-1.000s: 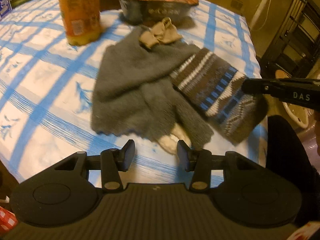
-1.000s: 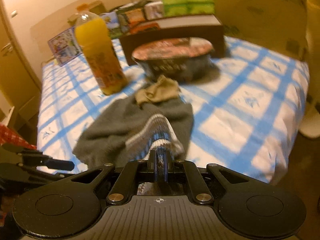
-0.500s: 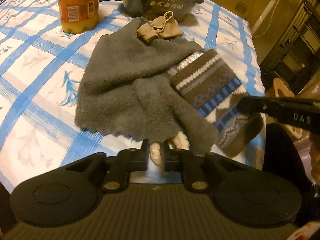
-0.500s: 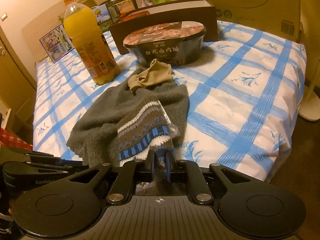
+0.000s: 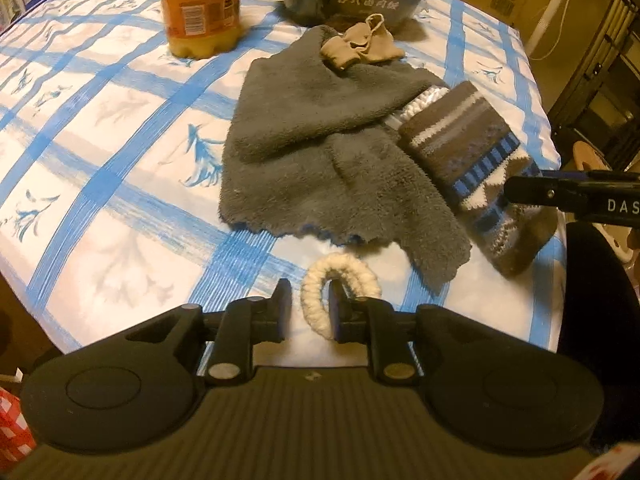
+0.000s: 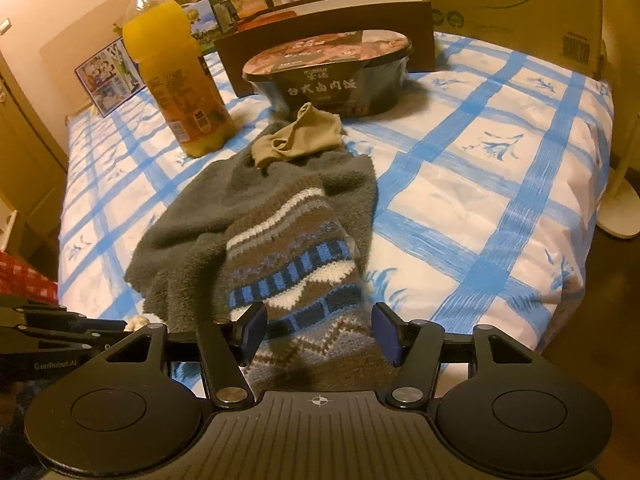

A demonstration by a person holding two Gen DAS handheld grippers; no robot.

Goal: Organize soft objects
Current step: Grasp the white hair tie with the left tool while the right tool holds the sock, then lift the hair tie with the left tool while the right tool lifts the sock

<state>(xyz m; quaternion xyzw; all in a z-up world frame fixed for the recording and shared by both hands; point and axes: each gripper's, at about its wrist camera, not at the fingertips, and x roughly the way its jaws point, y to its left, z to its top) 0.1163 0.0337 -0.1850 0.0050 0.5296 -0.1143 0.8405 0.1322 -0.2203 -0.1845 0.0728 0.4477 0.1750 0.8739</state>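
A cream braided ring lies near the table's front edge, just clear of the grey towel. My left gripper straddles one side of it. Its jaws are opening and a gap shows beside the ring. A brown, blue and white striped sock rests on the towel and hangs over the edge. My right gripper has the sock between its jaws, which are opening and stand well apart from it. A beige sock sits crumpled on the towel's far end.
An orange juice bottle stands left of a black ready-meal bowl at the back. Behind them are a dark board, boxes and a cardboard carton. The blue-checked tablecloth spreads to the right.
My left gripper closed on the cream ring poking from under the towel, drew it out toward the edge, then parted slightly. My right gripper let go of the striped sock and spread wide.
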